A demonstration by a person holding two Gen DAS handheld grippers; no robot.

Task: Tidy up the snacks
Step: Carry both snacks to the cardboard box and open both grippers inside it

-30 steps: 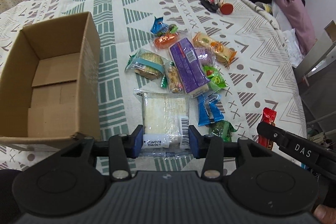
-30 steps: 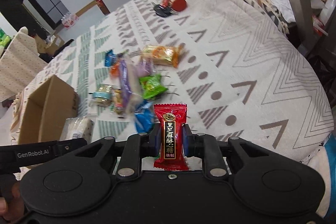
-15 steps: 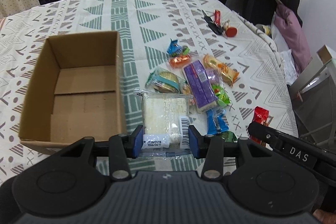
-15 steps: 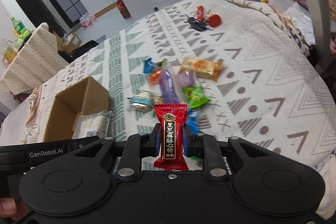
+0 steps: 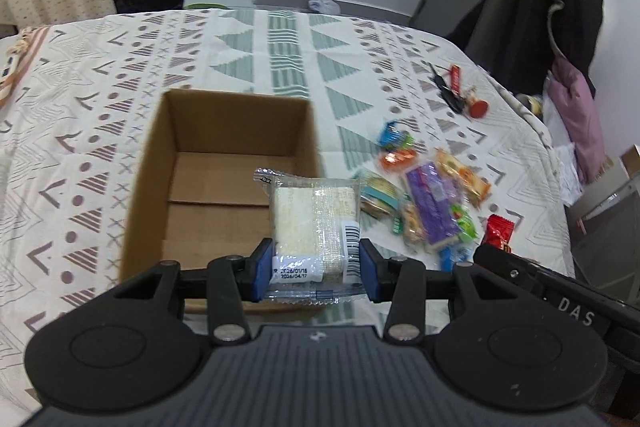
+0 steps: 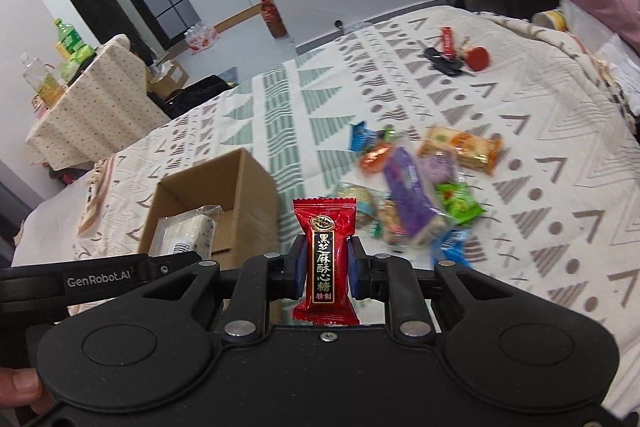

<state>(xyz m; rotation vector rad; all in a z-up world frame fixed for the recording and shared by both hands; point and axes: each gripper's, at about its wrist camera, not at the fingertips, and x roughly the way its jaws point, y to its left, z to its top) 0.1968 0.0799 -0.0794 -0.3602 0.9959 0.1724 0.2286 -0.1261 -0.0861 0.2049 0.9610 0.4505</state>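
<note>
Now over the cardboard box (image 5: 224, 131) rather than beside it, left gripper (image 5: 314, 269) fingers clamping the white cake packet (image 5: 314, 219); right gripper (image 6: 323, 273) gripping the red candy (image 6: 325, 255).

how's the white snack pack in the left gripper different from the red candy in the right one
The white pack has a clear wrapper with a barcode label; the red candy is opaque red with a black and gold label. The white pack is wide and squarish, the red candy narrow and tall. The white pack hangs over the box; the red candy is beside it, over the cloth. Each is clamped in a hand-held gripper, left and right.
</note>
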